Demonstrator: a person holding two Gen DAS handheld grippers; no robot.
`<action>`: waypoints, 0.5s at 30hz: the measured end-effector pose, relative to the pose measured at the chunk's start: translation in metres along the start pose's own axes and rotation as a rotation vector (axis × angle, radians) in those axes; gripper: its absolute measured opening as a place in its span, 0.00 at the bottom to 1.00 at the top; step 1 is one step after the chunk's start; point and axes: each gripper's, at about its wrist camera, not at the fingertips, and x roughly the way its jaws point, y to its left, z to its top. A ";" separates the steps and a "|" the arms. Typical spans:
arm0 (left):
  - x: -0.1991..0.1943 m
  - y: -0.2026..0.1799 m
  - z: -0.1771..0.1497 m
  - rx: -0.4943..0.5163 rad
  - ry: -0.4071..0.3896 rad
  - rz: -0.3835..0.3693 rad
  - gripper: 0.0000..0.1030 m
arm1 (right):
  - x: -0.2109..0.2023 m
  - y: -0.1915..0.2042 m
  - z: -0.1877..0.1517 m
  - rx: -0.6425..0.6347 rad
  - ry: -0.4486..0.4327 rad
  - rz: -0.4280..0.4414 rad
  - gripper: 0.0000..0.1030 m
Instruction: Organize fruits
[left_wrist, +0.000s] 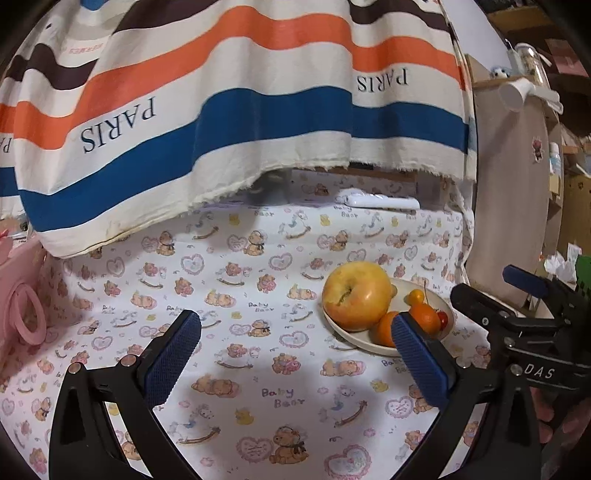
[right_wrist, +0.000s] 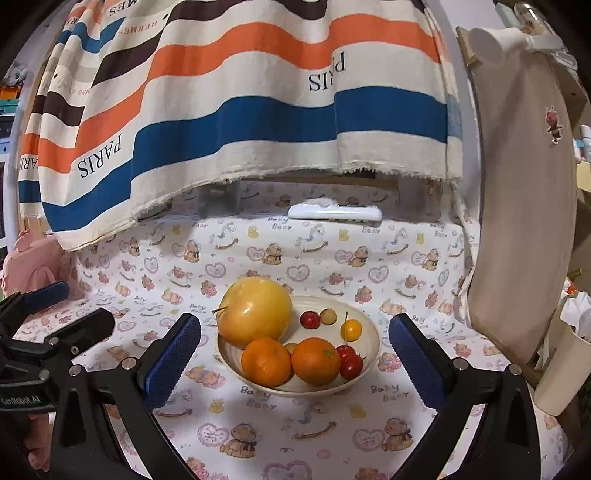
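A cream bowl (right_wrist: 365, 325) sits on the bear-print cloth and holds a big yellow apple (right_wrist: 255, 312), two oranges (right_wrist: 266, 362) (right_wrist: 315, 361), and several small red and yellow cherry-like fruits (right_wrist: 309, 319). My right gripper (right_wrist: 294, 352) stands open, its blue pads on either side of the bowl just in front of it, holding nothing. In the left wrist view the bowl (left_wrist: 408, 286) with the apple (left_wrist: 356, 295) lies to the right. My left gripper (left_wrist: 295, 350) is open and empty over bare cloth, its right pad (left_wrist: 421, 362) overlapping the bowl's near rim.
A striped "PARIS" towel (right_wrist: 240, 110) hangs over the back. A white remote-like object (right_wrist: 334, 213) lies at the far edge. A wooden board (right_wrist: 524, 206) leans on the right, a white cup (right_wrist: 561, 373) beside it. A pink bag (left_wrist: 22, 299) stands at the left.
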 end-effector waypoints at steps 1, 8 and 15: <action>0.000 -0.001 0.000 0.005 -0.001 0.007 0.99 | 0.000 0.000 0.000 0.000 0.000 -0.006 0.99; -0.003 0.001 0.000 -0.007 -0.015 0.038 0.99 | 0.000 0.001 -0.001 0.000 -0.003 -0.012 0.99; -0.003 0.001 0.000 -0.006 -0.018 0.043 0.99 | -0.001 -0.005 -0.001 0.008 -0.003 -0.036 0.99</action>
